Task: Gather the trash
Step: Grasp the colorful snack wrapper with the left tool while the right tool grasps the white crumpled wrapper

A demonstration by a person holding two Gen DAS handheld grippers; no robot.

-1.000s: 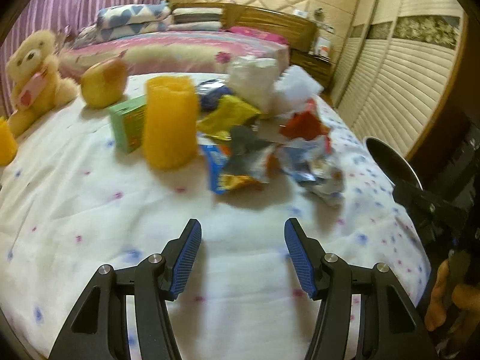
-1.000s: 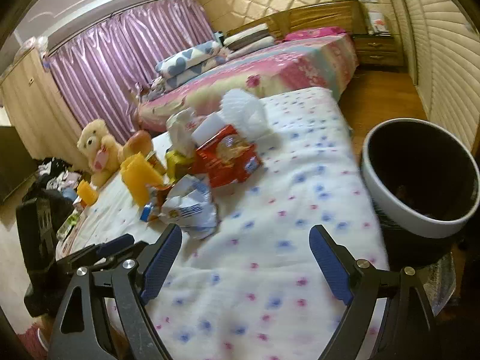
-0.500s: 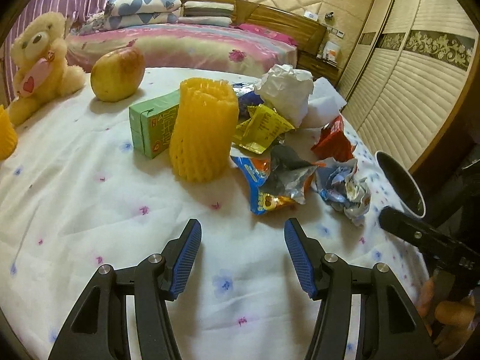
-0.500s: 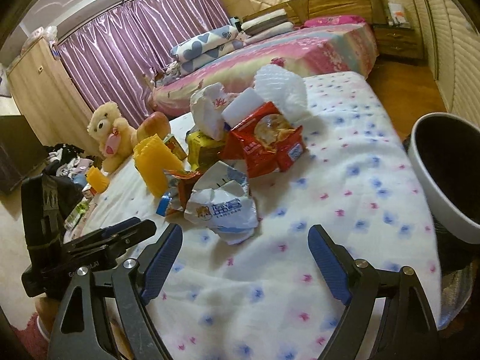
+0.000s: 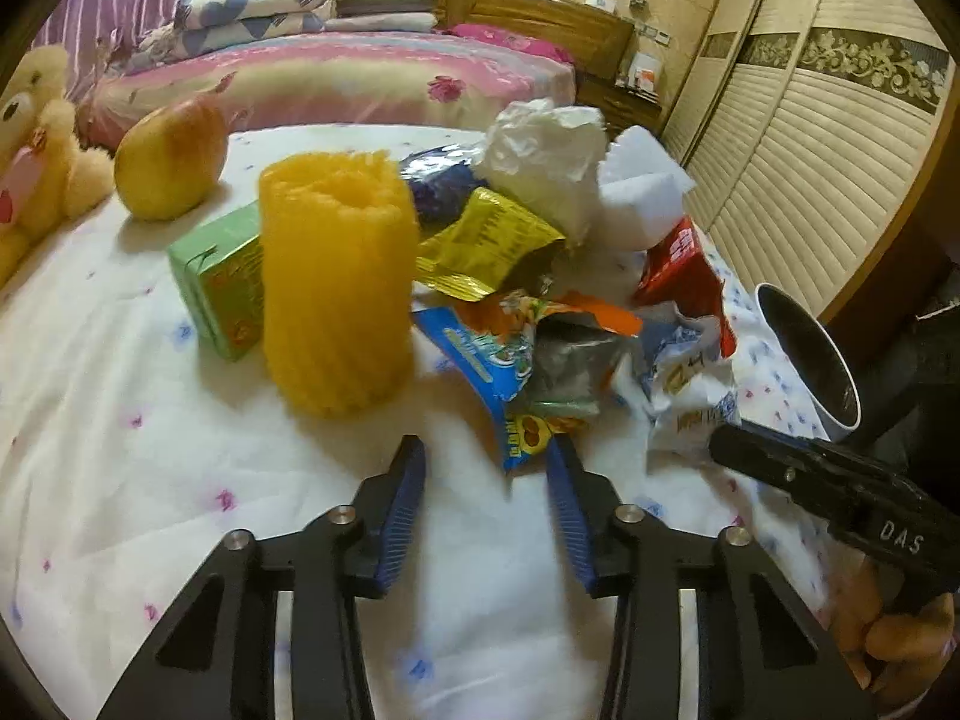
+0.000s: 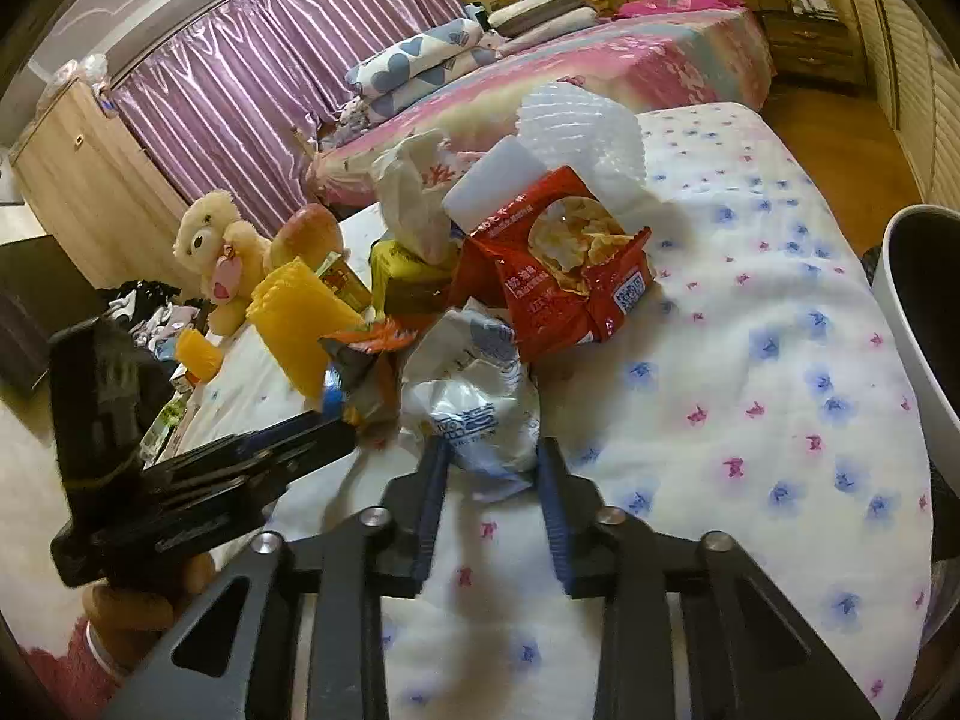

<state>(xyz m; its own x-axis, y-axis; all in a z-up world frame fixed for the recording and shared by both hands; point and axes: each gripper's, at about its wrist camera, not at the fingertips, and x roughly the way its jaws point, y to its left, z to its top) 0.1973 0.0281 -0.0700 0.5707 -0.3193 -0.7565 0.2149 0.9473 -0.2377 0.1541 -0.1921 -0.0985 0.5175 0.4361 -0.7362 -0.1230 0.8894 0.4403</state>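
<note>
Jaws of both the left gripper (image 5: 485, 456) and right gripper (image 6: 489, 459) stand partly open, holding nothing, the right bracketing the crumpled white wrapper (image 6: 477, 396) at frame centre; seemingly light and crushable, best pinched across its bunched middle.

Over the last second both claws moved in toward the trash pile and narrowed. The left claw (image 5: 486, 468) advanced from open cloth until its right finger (image 5: 567, 501) reached the lower corner of the blue snack wrapper (image 5: 486, 360); its jaws came closer together but stayed apart. The right claw (image 6: 489, 468) went from a wide spread, well short of the pile, to a narrow gap flanking the near edge of the white crumpled wrapper (image 6: 474, 408). The bin (image 6: 918, 324) slid toward the right edge of the right wrist view.
</note>
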